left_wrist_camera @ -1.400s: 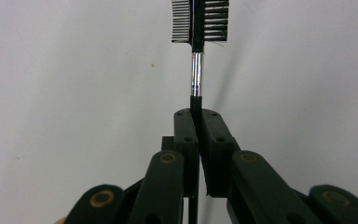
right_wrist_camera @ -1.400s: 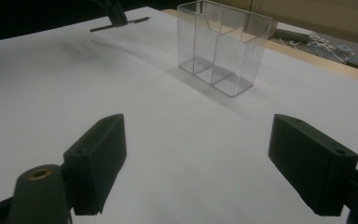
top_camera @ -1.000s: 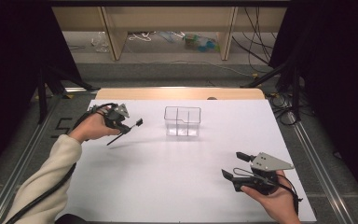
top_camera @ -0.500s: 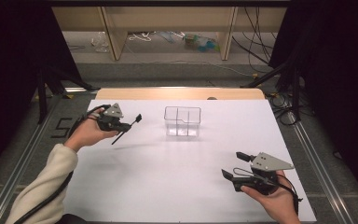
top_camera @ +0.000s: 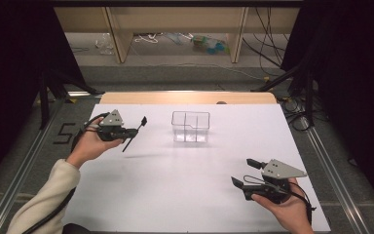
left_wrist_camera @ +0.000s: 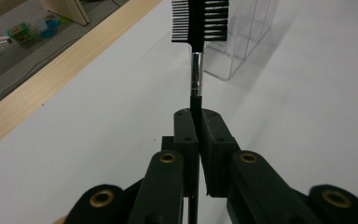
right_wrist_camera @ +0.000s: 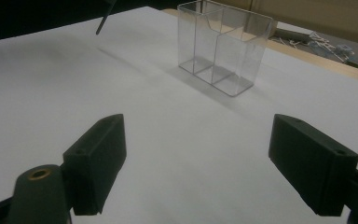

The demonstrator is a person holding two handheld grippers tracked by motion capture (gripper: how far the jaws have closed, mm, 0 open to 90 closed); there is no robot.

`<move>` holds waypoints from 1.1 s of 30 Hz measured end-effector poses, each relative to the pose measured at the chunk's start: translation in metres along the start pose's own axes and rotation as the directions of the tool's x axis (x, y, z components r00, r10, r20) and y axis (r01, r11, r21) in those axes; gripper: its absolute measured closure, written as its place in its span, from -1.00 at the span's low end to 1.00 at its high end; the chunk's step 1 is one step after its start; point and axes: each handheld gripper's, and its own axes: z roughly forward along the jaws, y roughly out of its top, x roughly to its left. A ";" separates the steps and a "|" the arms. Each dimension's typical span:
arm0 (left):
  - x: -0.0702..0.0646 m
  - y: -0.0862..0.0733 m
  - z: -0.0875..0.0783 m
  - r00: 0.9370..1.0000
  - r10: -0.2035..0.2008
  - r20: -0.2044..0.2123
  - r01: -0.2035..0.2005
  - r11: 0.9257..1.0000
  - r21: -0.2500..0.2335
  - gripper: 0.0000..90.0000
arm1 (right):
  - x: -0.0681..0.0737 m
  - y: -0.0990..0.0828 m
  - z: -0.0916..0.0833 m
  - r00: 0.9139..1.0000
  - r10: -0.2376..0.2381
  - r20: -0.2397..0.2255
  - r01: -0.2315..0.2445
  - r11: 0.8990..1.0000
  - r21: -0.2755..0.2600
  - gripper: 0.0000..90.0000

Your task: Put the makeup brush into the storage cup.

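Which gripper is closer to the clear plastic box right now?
Left. The left gripper, shut on a comb brush, is beside the clear box; the open right gripper sits farther toward the table's near edge.

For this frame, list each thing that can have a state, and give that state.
Left gripper: shut on the brow comb, held above the table.
Brow comb: clamped by its handle, toothed head toward the clear organizer.
Clear organizer: upright on the table, compartments empty.
Right gripper: open, holding nothing.
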 end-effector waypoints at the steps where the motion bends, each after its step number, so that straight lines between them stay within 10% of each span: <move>1: -0.002 -0.001 0.000 1.000 -0.018 -0.005 0.018 1.000 -0.020 0.91 | 0.000 0.000 0.000 1.000 -0.001 -0.002 0.001 1.000 0.002 -0.55; 12: -0.016 -0.007 -0.011 0.993 -0.119 -0.024 0.113 0.979 -0.171 0.91 | 0.000 0.000 0.000 1.000 -0.002 -0.004 0.002 1.000 0.007 -0.55; 33: -0.043 -0.013 -0.018 0.983 -0.182 -0.030 0.161 0.927 -0.338 0.91 | 0.001 0.000 0.001 1.000 0.002 -0.004 -0.002 1.000 -0.001 -0.55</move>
